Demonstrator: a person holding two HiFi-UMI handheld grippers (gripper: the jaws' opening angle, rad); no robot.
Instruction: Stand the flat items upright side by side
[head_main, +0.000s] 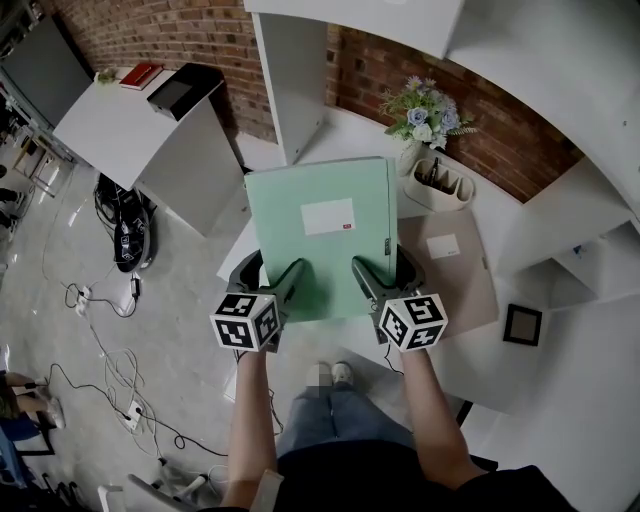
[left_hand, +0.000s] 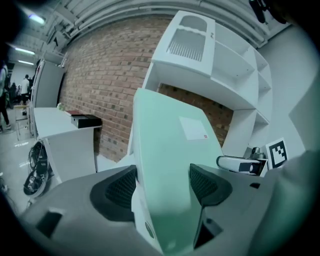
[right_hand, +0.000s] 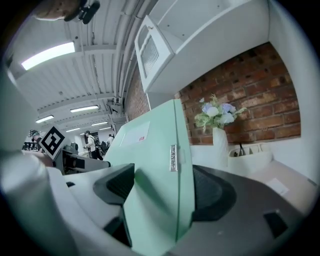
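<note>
Holding the green folder (head_main: 318, 235) by its near edge are both claws, side by side. The left gripper (head_main: 285, 287) pinches the left part of that edge and the right gripper (head_main: 372, 285) pinches the right part. Each one has its jaws wide apart but pressed on the fat folder, one pad on top and one below. The folder seems to be up in the air over the white desk (head_main: 480, 360). Its big face looks up at the person, and its long side points away from the claws, toward the brick wall. I think it must be tipped up onto one thin edge. A brown folder (head_main: 455, 270) lies flat on the desk just to the right, partly under the green one. The right hand is nearer to it, so it should go stand there next
</note>
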